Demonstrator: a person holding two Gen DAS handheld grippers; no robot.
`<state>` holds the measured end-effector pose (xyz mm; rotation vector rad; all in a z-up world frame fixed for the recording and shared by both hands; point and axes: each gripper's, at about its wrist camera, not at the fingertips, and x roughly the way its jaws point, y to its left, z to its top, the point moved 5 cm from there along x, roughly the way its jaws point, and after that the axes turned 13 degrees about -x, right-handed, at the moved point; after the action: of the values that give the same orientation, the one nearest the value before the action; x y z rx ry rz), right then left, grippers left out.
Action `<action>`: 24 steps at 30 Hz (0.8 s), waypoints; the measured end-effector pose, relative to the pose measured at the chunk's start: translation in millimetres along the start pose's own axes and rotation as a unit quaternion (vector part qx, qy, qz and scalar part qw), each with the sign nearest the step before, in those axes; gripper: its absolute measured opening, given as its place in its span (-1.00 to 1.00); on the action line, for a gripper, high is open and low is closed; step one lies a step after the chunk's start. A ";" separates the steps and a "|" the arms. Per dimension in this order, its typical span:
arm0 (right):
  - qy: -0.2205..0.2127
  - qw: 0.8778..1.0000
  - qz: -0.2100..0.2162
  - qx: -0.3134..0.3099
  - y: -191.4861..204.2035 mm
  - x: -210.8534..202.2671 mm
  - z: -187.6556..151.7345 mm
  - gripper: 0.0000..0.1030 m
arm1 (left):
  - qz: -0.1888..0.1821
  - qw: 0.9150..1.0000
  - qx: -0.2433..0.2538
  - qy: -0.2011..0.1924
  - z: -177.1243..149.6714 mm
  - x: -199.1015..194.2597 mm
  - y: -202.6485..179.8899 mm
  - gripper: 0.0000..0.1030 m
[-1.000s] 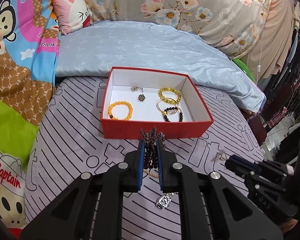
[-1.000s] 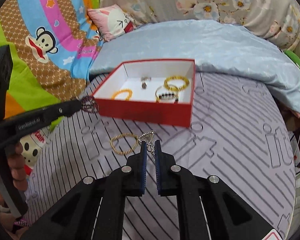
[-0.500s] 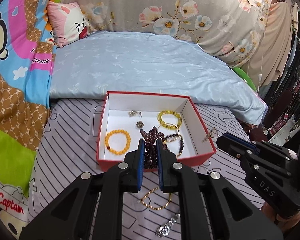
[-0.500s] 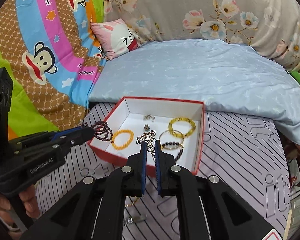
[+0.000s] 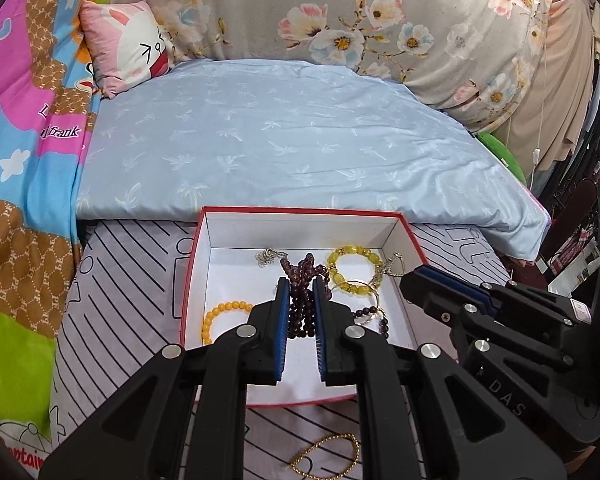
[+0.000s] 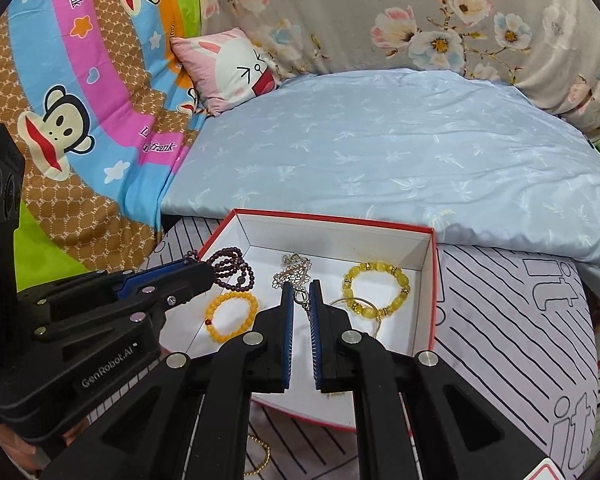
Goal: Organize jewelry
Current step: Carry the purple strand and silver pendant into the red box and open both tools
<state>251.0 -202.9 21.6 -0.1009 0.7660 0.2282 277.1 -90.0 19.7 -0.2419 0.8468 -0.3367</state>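
Note:
A red box (image 5: 190,264) with a white inside lies on the striped sheet; it also shows in the right wrist view (image 6: 434,292). My left gripper (image 5: 301,286) is shut on a dark purple bead bracelet (image 5: 303,276) and holds it over the box. My right gripper (image 6: 301,290) is shut on a silver chain necklace (image 6: 291,274), also over the box. Inside lie an orange bead bracelet (image 5: 222,314), a yellow bead bracelet (image 5: 354,268), a thin gold bangle and a dark bead bracelet (image 5: 370,314).
A gold bead chain (image 5: 326,454) lies on the striped sheet in front of the box. A pale blue quilt (image 5: 284,136) is folded behind the box. A pink pillow (image 5: 130,46) and cartoon blanket are at the left. Clothes hang at far right.
Both grippers have lifted their jewelry off the striped sheet and moved forward over the red box. The box now fills the lower middle of both views.

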 end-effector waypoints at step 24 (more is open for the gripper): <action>0.040 0.999 0.004 0.007 -9.7 72.2 -4.9 -0.85 | 0.019 0.999 -0.007 0.026 11.0 67.3 17.4 -0.79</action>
<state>300.4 -201.0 -32.1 -0.0944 0.8480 0.2275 330.2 -99.0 -25.5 -0.2310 0.9039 -0.3023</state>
